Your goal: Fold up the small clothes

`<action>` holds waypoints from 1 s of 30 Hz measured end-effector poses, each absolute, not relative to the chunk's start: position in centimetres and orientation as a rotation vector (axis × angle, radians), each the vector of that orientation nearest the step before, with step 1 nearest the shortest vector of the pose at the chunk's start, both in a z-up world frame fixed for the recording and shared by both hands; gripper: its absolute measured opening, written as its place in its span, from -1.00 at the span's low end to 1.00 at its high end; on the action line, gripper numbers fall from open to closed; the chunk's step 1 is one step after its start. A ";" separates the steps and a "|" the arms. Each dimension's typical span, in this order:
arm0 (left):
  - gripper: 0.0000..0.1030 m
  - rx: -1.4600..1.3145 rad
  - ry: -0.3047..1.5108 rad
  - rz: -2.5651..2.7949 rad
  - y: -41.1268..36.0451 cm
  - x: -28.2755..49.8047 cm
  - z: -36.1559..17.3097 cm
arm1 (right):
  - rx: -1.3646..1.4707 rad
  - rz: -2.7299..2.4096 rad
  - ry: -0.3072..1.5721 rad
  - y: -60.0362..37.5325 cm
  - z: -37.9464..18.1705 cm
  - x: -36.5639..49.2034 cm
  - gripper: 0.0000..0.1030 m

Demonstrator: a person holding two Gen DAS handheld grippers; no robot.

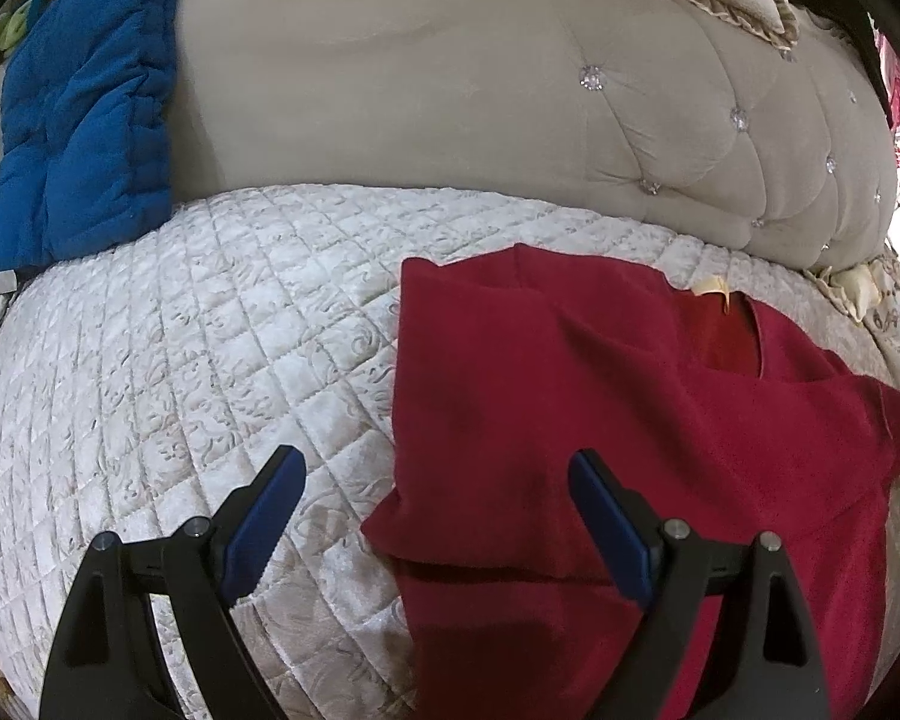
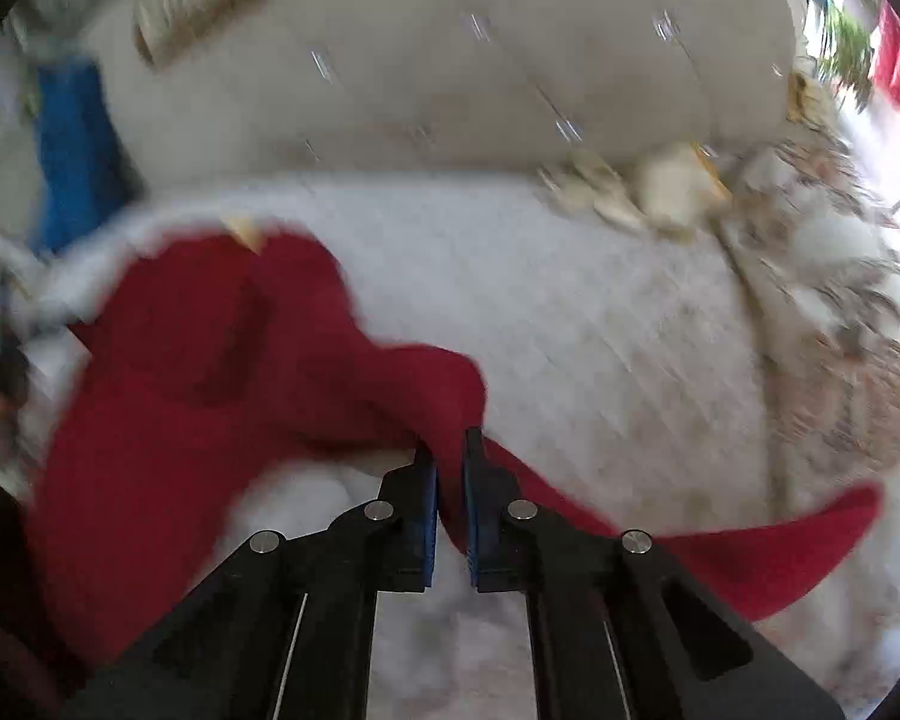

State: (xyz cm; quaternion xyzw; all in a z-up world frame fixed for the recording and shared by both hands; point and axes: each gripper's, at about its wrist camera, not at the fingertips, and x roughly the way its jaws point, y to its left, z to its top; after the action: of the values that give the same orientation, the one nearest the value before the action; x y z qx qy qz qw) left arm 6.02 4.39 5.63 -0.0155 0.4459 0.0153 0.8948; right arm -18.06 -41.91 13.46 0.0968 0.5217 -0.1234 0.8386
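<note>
Folding in progress, judged part-way. Left to right: a blue quilted fleece blanket (image 1: 78,120) leans on the beige tufted headboard (image 1: 450,90) at far left. The cream quilted mattress cover (image 1: 180,330) lies bare beyond the left gripper (image 1: 435,468), whose jaws stand wide with nothing between them, hovering at the garment's left edge. The dark red knit top (image 1: 600,420) lies right of centre on the cover, its left side apparently doubled inward, neck opening and pale label toward the headboard. The right gripper (image 2: 450,450) is clamped narrow on a pinch of the top's right-hand fabric (image 2: 450,396), lifted off the cover; this view is motion-blurred. Remaining, by my reading: lay the right side over, then fold bottom to top.
</note>
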 end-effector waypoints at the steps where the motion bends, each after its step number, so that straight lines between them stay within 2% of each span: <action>1: 0.79 -0.030 0.924 0.030 4.3 6.0 5.6 | 0.304 -0.191 1.047 -41.7 14.5 -17.0 -1.00; 6: 0.79 -0.025 0.920 0.034 4.3 6.0 5.7 | 0.540 0.010 1.032 -38.5 15.1 -10.6 -1.00; 9: 0.79 -0.037 0.914 0.029 4.4 6.0 5.8 | 0.712 0.086 1.155 -36.0 12.2 -6.4 -1.00; 12: 0.79 -0.032 0.906 0.035 4.6 6.1 6.1 | 0.983 0.153 1.151 -34.7 8.0 -3.4 -1.00; 15: 0.79 -0.060 0.894 0.036 5.4 5.8 6.8 | 0.948 0.166 1.131 -34.0 7.5 -3.0 -0.98; 17: 0.79 -0.084 0.888 0.037 6.0 5.8 7.2 | 0.834 0.120 1.120 -34.3 8.5 -4.6 -0.48; 18: 0.79 -0.100 0.886 0.039 6.3 5.8 7.4 | 0.775 0.105 1.114 -34.7 9.2 -5.7 -0.43; 20: 0.79 -0.126 0.880 0.036 6.5 5.8 7.6 | 0.626 0.076 1.125 -35.3 10.2 -8.2 -0.16; 22: 0.79 -0.126 0.877 0.029 6.3 5.8 7.8 | 0.501 0.039 1.165 -35.5 10.2 -10.3 -0.09; 25: 0.79 -0.087 0.871 0.028 5.7 5.5 8.0 | 0.304 0.006 1.267 -35.7 8.0 -13.4 -0.08; 28: 0.79 -0.079 0.868 0.034 5.6 5.3 8.0 | 0.283 -0.186 1.318 -37.2 4.9 -15.8 -0.11; 29: 0.79 -0.087 0.868 0.035 5.7 5.4 8.0 | 0.313 -0.235 1.341 -37.8 3.5 -16.8 -0.41; 30: 0.79 -0.098 0.868 0.038 5.8 5.4 8.1 | 0.288 -0.260 1.278 -37.6 3.8 -17.5 -0.57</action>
State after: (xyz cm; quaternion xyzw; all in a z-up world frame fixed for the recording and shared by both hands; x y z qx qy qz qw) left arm 5.43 5.85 8.08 -0.0473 0.4203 0.0185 0.9059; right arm -17.54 -37.59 3.78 0.1334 0.5925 -0.1207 0.7852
